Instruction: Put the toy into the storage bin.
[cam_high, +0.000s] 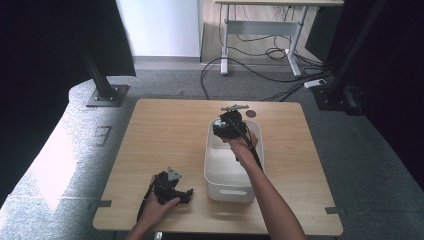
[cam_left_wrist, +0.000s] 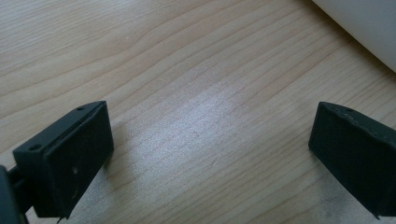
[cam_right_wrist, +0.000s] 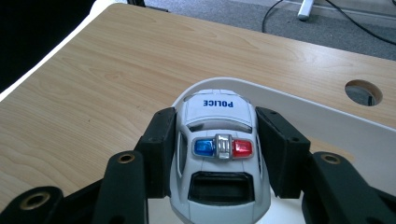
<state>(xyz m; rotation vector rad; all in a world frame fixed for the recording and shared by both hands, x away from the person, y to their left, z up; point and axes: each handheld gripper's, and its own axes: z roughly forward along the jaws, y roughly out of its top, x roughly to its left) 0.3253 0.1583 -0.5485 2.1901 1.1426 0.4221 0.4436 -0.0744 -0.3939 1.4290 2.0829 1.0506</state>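
Wooden table (cam_high: 165, 135): white bin (cam_high: 227, 175), right gripper (cam_right_wrist: 215, 140) clamping police car (cam_right_wrist: 218, 154) above.

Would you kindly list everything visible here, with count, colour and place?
toy police car: one, white with blue and red roof lights, held over the far end of the bin.
bin: one, white, right of the table's middle.
table: one, light wood, with a round hole near its far edge.
desk: one, grey legs, behind on the floor, cables beneath.
right tongs: black, shut on the toy police car.
left tongs: black, open above bare table, near the front edge.
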